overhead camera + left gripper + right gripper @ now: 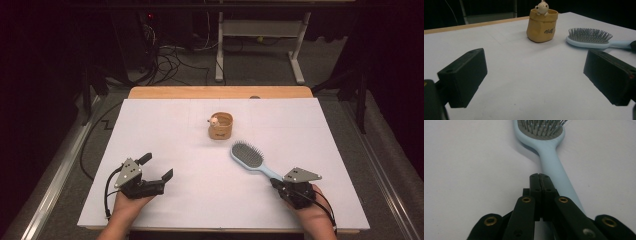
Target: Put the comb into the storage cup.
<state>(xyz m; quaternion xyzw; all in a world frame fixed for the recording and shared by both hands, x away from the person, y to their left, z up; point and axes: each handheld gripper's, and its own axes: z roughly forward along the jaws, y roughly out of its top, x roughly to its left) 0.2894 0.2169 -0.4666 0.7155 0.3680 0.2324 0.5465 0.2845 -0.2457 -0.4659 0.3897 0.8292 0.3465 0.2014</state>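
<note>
Lying across the right-centre of the high view: a light blue hairbrush (248,157), bristles up, head toward the upper left, handle running down to the lower right on the white table (200,200). Standing just above and left of the brush head, close but apart: a small tan pouch-shaped holder (220,125) with a little pale figure (214,120) perched on its rim. Resting at the lower right of the frame, in a hand: the right gripper (276,184), jaws pressed flat together with nothing between them, tips sitting over the end of the handle. Sitting at the lower left, also in a hand: the left gripper (156,166), jaws spread wide apart and gripping nothing, hovering over bare tabletop well away from the brush.
</note>
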